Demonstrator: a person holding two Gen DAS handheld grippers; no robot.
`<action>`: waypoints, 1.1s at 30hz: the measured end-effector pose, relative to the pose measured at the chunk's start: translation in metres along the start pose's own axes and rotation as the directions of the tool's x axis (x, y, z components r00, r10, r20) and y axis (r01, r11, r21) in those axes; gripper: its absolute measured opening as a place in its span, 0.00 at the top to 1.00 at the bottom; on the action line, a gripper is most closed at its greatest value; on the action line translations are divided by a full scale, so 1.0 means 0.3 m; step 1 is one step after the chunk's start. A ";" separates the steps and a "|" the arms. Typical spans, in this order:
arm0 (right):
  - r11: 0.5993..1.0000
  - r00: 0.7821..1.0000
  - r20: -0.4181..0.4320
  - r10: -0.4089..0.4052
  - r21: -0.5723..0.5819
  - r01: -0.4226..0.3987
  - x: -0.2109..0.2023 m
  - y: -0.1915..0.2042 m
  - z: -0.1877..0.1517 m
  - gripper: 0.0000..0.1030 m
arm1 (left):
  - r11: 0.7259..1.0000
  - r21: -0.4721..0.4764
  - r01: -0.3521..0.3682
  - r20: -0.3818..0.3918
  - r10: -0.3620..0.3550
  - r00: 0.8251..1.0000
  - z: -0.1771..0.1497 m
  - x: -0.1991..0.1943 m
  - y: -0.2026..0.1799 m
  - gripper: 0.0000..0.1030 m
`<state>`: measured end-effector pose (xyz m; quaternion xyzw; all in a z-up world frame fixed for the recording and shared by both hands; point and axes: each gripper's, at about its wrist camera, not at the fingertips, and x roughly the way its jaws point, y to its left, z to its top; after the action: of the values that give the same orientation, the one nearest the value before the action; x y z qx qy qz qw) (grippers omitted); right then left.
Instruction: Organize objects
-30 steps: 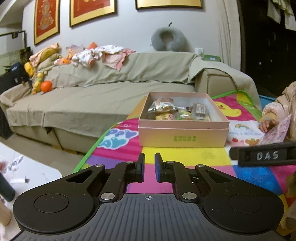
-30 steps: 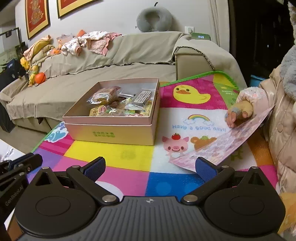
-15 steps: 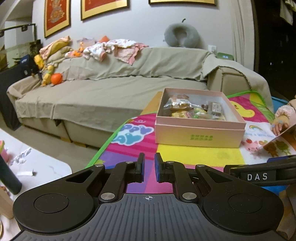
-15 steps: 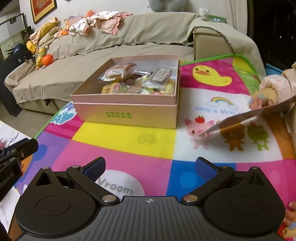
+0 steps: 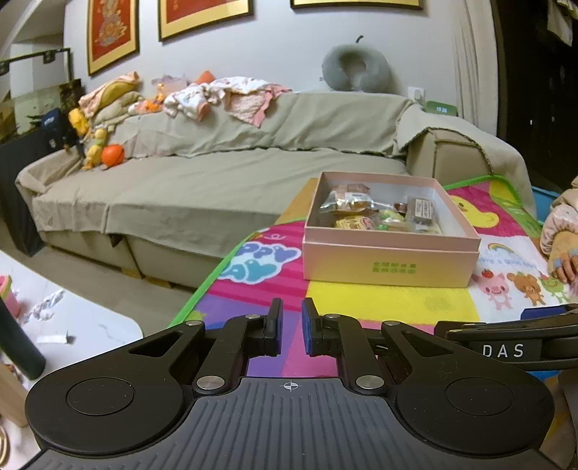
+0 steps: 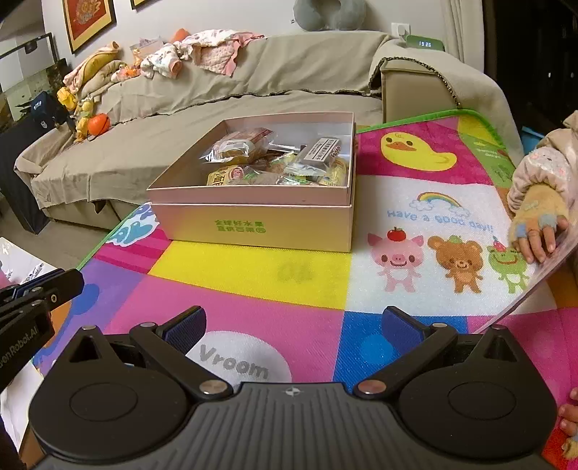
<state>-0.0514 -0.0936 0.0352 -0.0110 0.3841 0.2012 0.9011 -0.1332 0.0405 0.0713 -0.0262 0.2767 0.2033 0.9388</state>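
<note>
Snack box beyond both claws

The pink box (image 6: 253, 213) of wrapped snacks (image 6: 274, 159) sits on the mat (image 6: 253, 282), far ahead of the wide, empty right gripper (image 6: 294, 325); the left gripper (image 5: 290, 327) is nearly closed, empty.

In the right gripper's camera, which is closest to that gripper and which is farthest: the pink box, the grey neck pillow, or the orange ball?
1. Pink box, on the play mat just ahead of the right gripper.
2. Orange ball, far left on the sofa.
3. Grey neck pillow, atop the sofa back.

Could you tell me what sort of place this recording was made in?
Most likely a family living room: a cloth-covered sofa with clothes piled on it, a colourful children's play mat in front, and framed pictures on the wall.
</note>
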 end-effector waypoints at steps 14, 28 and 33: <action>1.000 1.000 0.010 -0.001 -0.016 0.001 0.001 0.028 0.007 0.00 | 0.999 -0.016 -0.030 -0.019 0.030 0.999 -0.004 0.020 0.024 0.87; 1.000 1.000 0.023 -0.008 -0.028 0.009 -0.002 0.040 0.008 0.00 | 0.999 -0.032 -0.006 -0.043 0.005 0.999 -0.012 0.039 0.032 0.87; 1.000 1.000 0.017 -0.012 -0.023 0.012 0.007 0.035 0.009 0.00 | 0.999 -0.035 -0.003 -0.048 0.001 0.999 -0.015 0.043 0.030 0.87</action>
<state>-0.0523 -0.0827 0.0371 -0.0221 0.3739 0.2004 0.9053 -0.1293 0.0527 0.0614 -0.0474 0.2954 0.2085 0.9312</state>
